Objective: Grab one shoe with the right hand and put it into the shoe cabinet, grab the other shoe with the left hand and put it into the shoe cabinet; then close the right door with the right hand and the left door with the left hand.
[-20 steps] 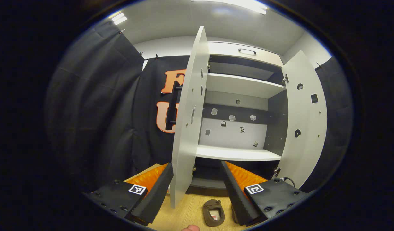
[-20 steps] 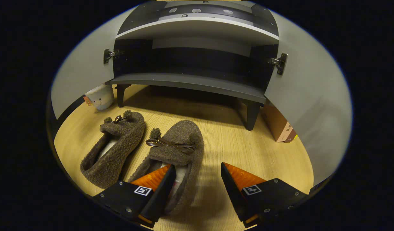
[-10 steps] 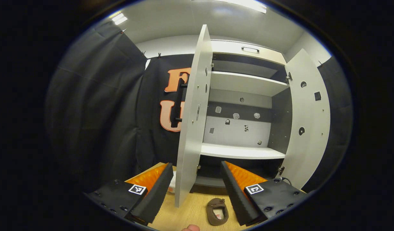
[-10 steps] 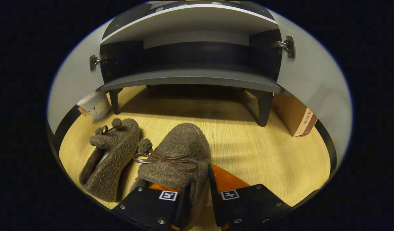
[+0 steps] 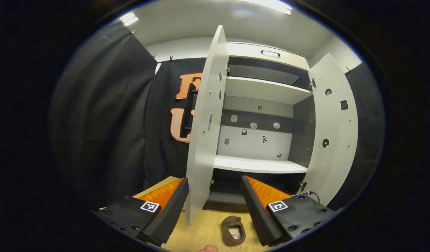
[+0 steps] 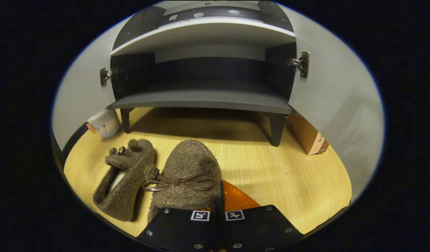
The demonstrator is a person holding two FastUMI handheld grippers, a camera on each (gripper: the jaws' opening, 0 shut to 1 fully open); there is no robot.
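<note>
L view, gripper: my left gripper hangs w/ black-and-orange fingers wide apart, nothing btwn them, aimed at the tall white-and-grey shoe cabinet.
L view, doors: white left door edge-on to me, white right door swung fully out; both open.
L view, shelves: white shelves bare; dark bottom compartment behind my fingers.
L view, floor: one brown fuzzy slipper-type shoe on the pale wood floor, low btwn the fingers, well below them.

R view, gripper: my right gripper has fingers closed narrow, pinching the side wall of the near brown fuzzy shoe with the leather bow by its opening.
R view, other shoe: second brown fuzzy shoe lies just beside it on the left, touching or nearly so; can't tell which.
R view, target: grey bottom shelf straight ahead, free.
R view, clutter: small white plush toy by the left cabinet leg, tan cardboard box by the right leg.

Risk 1: grip is on soft pile at one edge only, so I judge the shoe may droop or slip out on the lift.
Risk 2: neighbour shoe could get dragged along, fuzz on fuzz.
Risk 3: a sagging toe could catch the shelf lip on the way in.
</note>
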